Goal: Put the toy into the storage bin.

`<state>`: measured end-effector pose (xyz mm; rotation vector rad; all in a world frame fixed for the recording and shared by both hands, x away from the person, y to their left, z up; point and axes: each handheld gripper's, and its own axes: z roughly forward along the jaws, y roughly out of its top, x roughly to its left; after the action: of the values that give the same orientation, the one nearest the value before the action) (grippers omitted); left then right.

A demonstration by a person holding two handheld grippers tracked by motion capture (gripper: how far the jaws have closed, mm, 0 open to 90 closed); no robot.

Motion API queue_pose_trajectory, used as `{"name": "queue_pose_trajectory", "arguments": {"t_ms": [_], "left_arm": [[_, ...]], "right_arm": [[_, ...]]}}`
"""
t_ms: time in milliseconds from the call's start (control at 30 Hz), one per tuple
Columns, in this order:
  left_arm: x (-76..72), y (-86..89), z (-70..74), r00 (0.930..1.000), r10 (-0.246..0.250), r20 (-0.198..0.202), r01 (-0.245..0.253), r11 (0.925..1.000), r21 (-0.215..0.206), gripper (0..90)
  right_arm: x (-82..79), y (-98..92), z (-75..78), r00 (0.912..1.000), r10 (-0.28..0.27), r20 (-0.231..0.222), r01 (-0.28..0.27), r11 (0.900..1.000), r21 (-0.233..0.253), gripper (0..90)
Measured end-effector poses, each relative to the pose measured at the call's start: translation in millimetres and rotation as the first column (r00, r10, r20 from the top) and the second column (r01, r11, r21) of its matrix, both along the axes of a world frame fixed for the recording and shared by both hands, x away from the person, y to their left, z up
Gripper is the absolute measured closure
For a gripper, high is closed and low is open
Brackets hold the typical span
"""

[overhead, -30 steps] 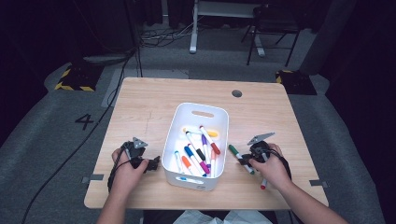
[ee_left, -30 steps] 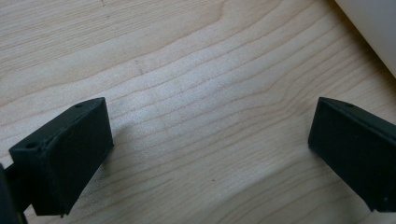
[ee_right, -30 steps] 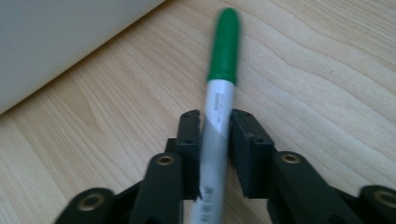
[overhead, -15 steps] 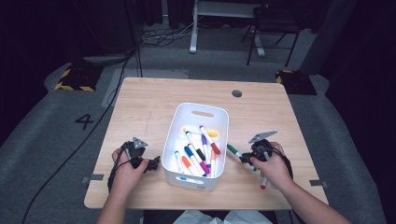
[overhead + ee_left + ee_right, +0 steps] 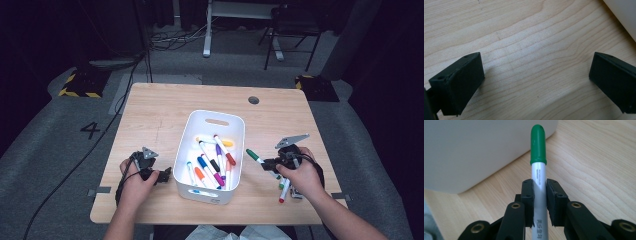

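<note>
Right gripper [image 5: 539, 192] has its jaws clamped on the barrel of a green-capped marker [image 5: 538, 162], cap poking out toward the white bin [image 5: 212, 155] just beside it. Left gripper [image 5: 536, 82] sits wide open over bare table [image 5: 524, 37].

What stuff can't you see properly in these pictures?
- Green marker: its lower end runs off the bottom edge of the right gripper view, behind the jaws of the right gripper.
- Markers on the table by the right hand: the high view shows them partly covered by the hand, so their number is unclear.
- White bin: cut off by the corner of the left gripper view.
- Small print on the green marker: too small to read.
</note>
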<state>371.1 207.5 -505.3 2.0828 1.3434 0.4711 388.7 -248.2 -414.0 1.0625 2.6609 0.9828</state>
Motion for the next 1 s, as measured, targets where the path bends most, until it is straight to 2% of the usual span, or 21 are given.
{"name": "queue_pose_trajectory", "arguments": {"t_ms": [133, 433, 533, 933, 1000], "left_arm": [[-0.1, 0.0, 0.0, 1.0000, 0.000, 0.000, 0.000, 1.0000, 0.000, 0.1], [-0.9, -0.7, -0.2, 1.0000, 0.003, 0.003, -0.003, 1.0000, -0.003, 0.2], [-1.0, -0.8, 0.0, 1.0000, 0.003, 0.001, -0.003, 1.0000, 0.000, 0.2], [-1.0, -0.8, 0.0, 1.0000, 0.003, 0.001, -0.003, 1.0000, 0.000, 0.2], [-1.1, -0.8, -0.1, 1.0000, 0.003, 0.001, -0.003, 1.0000, 0.000, 0.2]], "right_arm": [[-1.7, -0.7, 8.2, 1.0000, 0.007, -0.001, -0.007, 1.000, 0.025, 76.6], [-5.8, -0.3, 34.1, 0.9989, 0.031, 0.034, -0.033, 0.999, 0.039, 76.6], [-7.1, 2.4, 44.3, 0.9981, 0.051, 0.035, -0.054, 0.996, 0.074, 76.6], [-9.3, 16.9, 74.3, 0.9919, 0.088, 0.091, -0.096, 0.992, 0.086, 76.6], [-9.1, 18.7, 76.1, 0.9934, 0.082, 0.080, -0.089, 0.992, 0.085, 76.5]]}}
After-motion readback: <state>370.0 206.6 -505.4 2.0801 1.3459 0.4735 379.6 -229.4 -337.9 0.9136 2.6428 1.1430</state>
